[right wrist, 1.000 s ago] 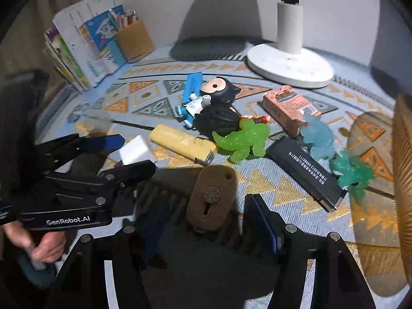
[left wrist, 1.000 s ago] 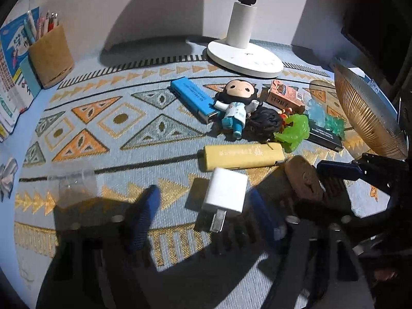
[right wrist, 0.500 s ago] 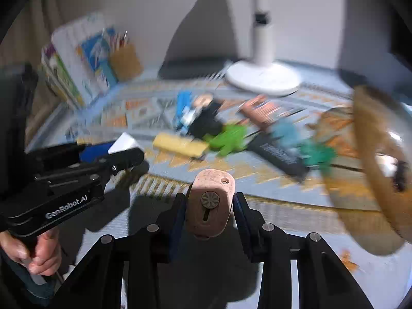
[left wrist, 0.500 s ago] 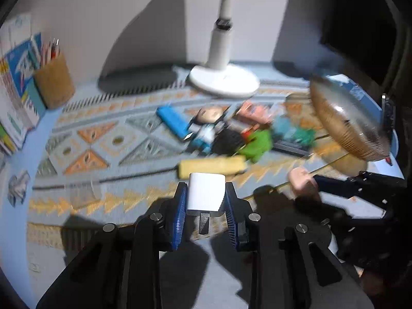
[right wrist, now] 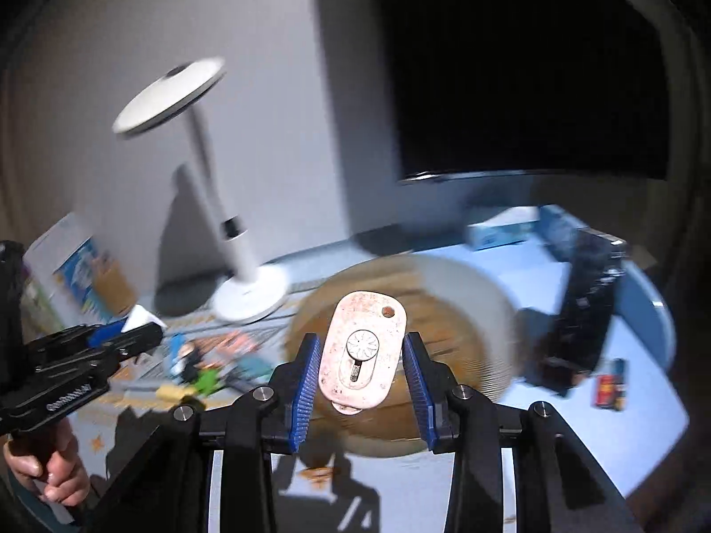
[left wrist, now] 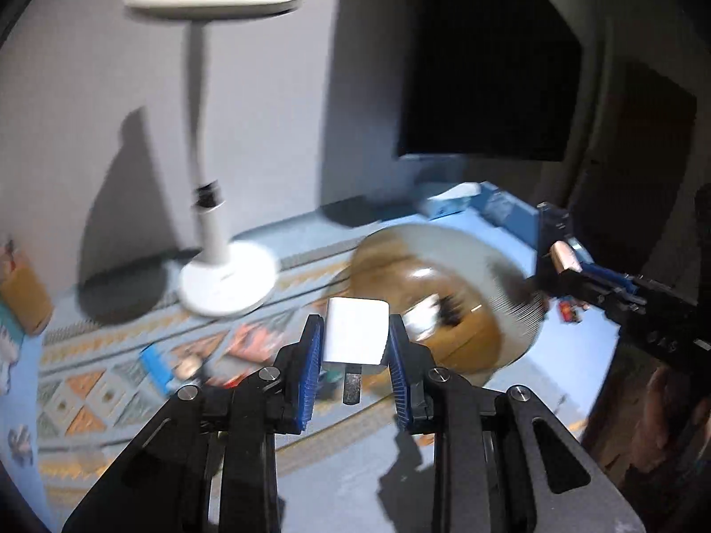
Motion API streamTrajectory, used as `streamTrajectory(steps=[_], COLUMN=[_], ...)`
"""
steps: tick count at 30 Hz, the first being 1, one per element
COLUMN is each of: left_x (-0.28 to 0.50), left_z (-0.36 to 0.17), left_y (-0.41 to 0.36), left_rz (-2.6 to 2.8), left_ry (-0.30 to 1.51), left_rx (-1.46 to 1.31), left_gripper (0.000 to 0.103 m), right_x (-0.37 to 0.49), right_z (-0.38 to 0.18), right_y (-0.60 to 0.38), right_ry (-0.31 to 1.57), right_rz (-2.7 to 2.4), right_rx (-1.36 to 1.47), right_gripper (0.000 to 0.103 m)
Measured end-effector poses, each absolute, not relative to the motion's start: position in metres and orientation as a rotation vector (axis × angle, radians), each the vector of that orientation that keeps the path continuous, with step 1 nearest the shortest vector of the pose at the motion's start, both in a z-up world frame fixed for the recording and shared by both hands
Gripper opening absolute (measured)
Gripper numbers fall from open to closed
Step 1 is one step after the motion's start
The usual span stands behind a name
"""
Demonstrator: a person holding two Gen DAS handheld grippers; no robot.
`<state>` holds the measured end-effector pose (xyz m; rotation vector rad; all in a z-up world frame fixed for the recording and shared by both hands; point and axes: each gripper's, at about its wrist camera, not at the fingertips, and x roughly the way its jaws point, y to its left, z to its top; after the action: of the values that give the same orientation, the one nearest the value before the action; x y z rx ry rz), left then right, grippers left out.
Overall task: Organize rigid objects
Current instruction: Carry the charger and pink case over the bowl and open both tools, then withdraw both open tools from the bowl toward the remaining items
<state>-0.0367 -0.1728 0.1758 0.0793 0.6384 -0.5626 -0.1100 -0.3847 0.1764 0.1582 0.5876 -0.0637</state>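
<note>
Clamped jaws show on both grippers, each holding 1 object in the air above the desk. On the left gripper (left wrist: 355, 346), the blue pads press the 2 sides of a white charger (left wrist: 355, 331), its metal prongs pointing back toward the camera. On the right gripper (right wrist: 362, 355), the blue pads grip the sides of a pink oval tag (right wrist: 364, 351); its long axis runs away from the camera, with the small hole at the far end. A large round brown basket (right wrist: 466, 311) sits on the blue desk directly ahead of and below both held objects. From the right gripper it fills the space just beyond the tag, so that hand looks the nearer of the 2, though blur makes this uncertain. From the left gripper the basket lies ahead and slightly to the right. The likely next move is to carry each object forward over the rim and let go. Counted: 2 grippers, 1 charger, 1 tag, 1 basket, 1 white desk lamp (left wrist: 213, 240). A patterned mat (left wrist: 89, 391) to the left holds several small toys and boxes, too blurred to count. Something small already lies inside the basket, but it cannot be identified.
</note>
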Motion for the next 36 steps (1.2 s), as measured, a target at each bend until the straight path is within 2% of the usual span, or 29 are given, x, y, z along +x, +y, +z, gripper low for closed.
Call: streamTrajectory(steps=[4, 14, 28, 30, 32, 34, 36], left_x=[-0.025, 0.007, 0.026, 0.024, 0.022, 0.019, 0.014], left_z=[0.173, 0.092, 0.072, 0.073, 0.076, 0.082, 0.09], left_y=[-0.222, -0.299, -0.308, -0.304, -0.299, -0.289, -0.276], left_rz=[-0.598, -0.668, -0.657, -0.656, -0.65, -0.641, -0.604], left_ry=[0.653, 0.859, 0.905, 0.907, 0.914, 0.899, 0.873], left_rx=[0.123, 0.169, 0.182, 0.183, 0.178, 0.164, 0.162], left_gripper=[0.025, 0.025, 0.025, 0.028, 0.042, 0.042, 0.042], right_x=[-0.105, -0.055, -0.033, -0.031, -0.03, -0.034, -0.039], right_z=[0.173, 0.109, 0.076, 0.075, 0.076, 0.081, 0.087], right_y=[-0.418, -0.445, -0.444, -0.442, -0.442, -0.443, -0.442], right_ry=[0.609, 0.815, 0.941, 0.959, 0.968, 0.952, 0.928], right_rz=[-0.104, -0.108, -0.105, -0.104, -0.104, -0.091, -0.11], right_rx=[0.227, 0.282, 0.241, 0.234, 0.242, 0.271, 0.271], right_gripper=[0.037, 0.037, 0.037, 0.037, 0.041, 0.053, 0.055])
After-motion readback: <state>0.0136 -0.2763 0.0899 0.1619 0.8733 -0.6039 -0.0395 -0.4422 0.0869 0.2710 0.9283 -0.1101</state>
